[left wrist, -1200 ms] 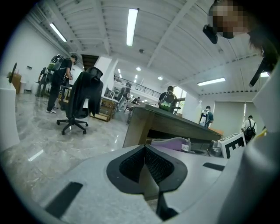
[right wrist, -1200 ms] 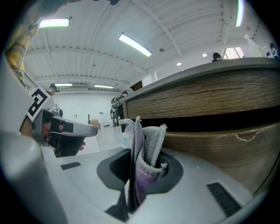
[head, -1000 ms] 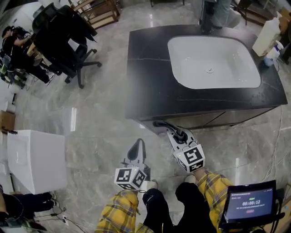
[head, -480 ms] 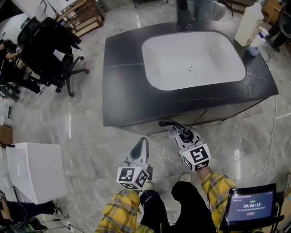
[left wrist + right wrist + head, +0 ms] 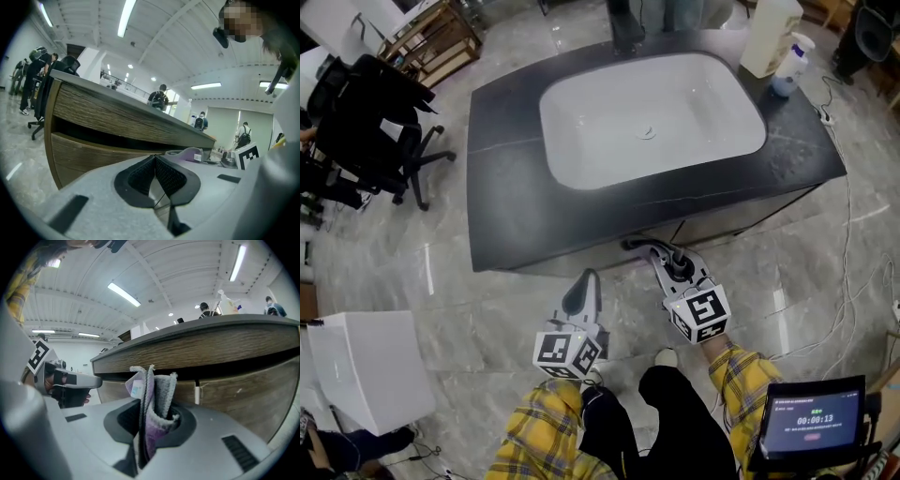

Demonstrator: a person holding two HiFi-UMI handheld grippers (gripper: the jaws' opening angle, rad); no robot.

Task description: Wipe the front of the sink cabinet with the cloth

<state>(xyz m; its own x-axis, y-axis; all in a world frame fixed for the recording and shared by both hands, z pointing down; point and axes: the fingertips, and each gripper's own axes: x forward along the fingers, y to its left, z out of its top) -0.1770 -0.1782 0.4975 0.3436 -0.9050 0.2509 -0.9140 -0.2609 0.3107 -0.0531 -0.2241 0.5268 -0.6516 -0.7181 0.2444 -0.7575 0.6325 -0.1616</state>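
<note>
The right gripper [image 5: 154,411] is pinching the cloth [image 5: 161,389], likely soft, light and floppy, low on its fold, the free end poking past the jaws toward the cabinet front [image 5: 225,352] just ahead; the left gripper [image 5: 155,174] is holding its jaws pressed together, empty. Only the right gripper view is showing that front plainly, since the worktop [image 5: 506,206] is mostly hiding it in the head view.

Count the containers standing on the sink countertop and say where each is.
2. A large white jug stands at the countertop's far right corner. A small white-and-blue bottle stands just beside it, nearer the front. More may lie beyond the frame's top edge.
</note>
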